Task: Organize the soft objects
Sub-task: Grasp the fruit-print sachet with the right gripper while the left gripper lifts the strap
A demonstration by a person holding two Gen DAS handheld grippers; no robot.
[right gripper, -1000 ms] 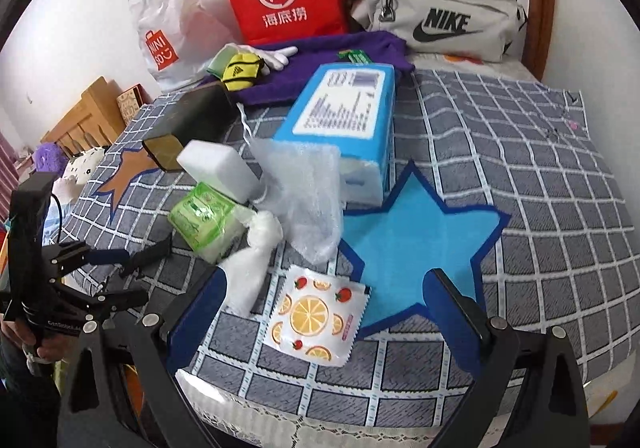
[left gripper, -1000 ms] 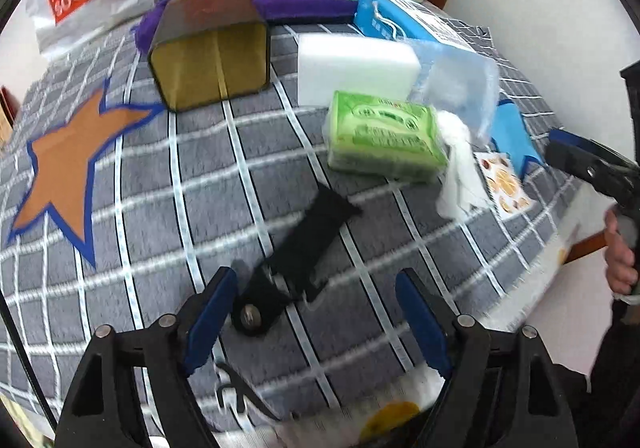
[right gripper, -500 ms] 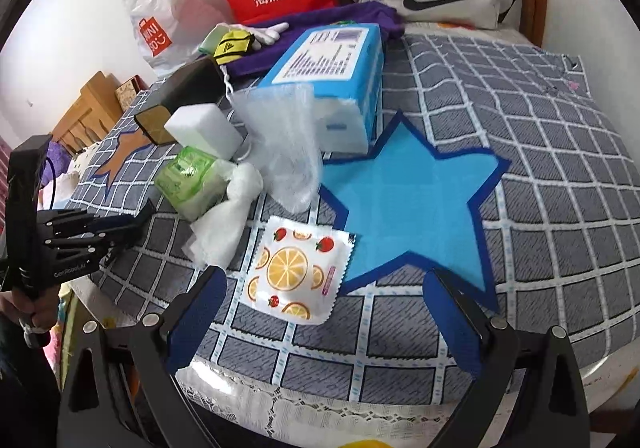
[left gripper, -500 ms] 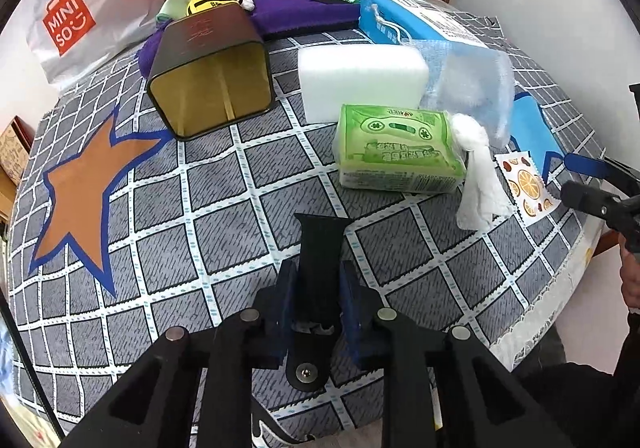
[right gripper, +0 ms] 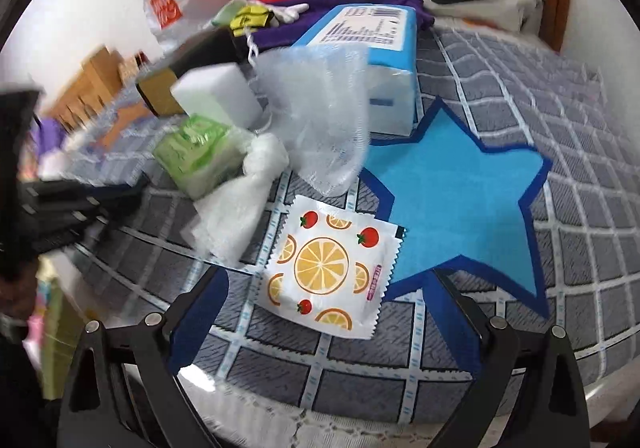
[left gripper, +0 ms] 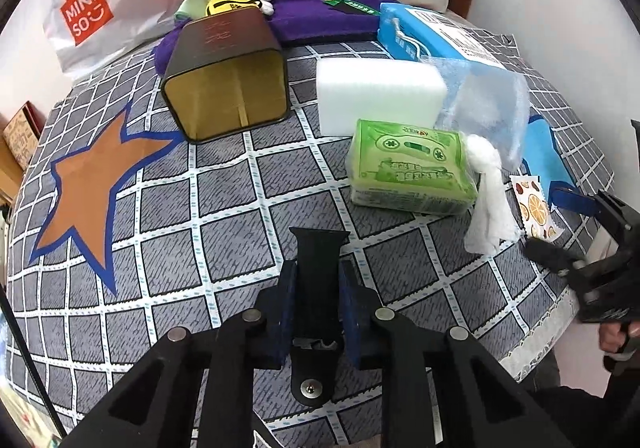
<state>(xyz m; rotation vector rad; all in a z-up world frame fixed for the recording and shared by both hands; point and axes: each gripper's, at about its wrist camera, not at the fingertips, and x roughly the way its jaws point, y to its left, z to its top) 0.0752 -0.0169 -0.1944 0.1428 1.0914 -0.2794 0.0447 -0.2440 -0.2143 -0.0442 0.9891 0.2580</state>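
Left gripper [left gripper: 316, 312] is clamped narrow on the black strap [left gripper: 318, 260] — the blue pads press its two long edges, jaws closing the last bit onto it. That strap lies on the checked bedspread [left gripper: 240, 184], its long axis running straight away from the gripper, square end pointing up toward the open tin [left gripper: 228, 88] and riveted end tucked back under the jaws. Good line for a lift: the grip sits across the narrow width, not along the length.

Over on the other side, the right gripper [right gripper: 332, 312] hangs wide open, nothing between its fingers, and the fruit-print sachet [right gripper: 328, 264] lies just ahead of it, flat on the bedspread with one corner touching the blue star patch [right gripper: 460, 208]. Beside the sachet sit the white cloth [right gripper: 240, 200], the mesh pouch [right gripper: 320, 116], the green tissue pack [right gripper: 196, 152] and the white sponge [right gripper: 216, 96] — all nearer the right hand than the left.

My read: the left has its piece, and the sachet is the right's natural next pick, straight ahead.
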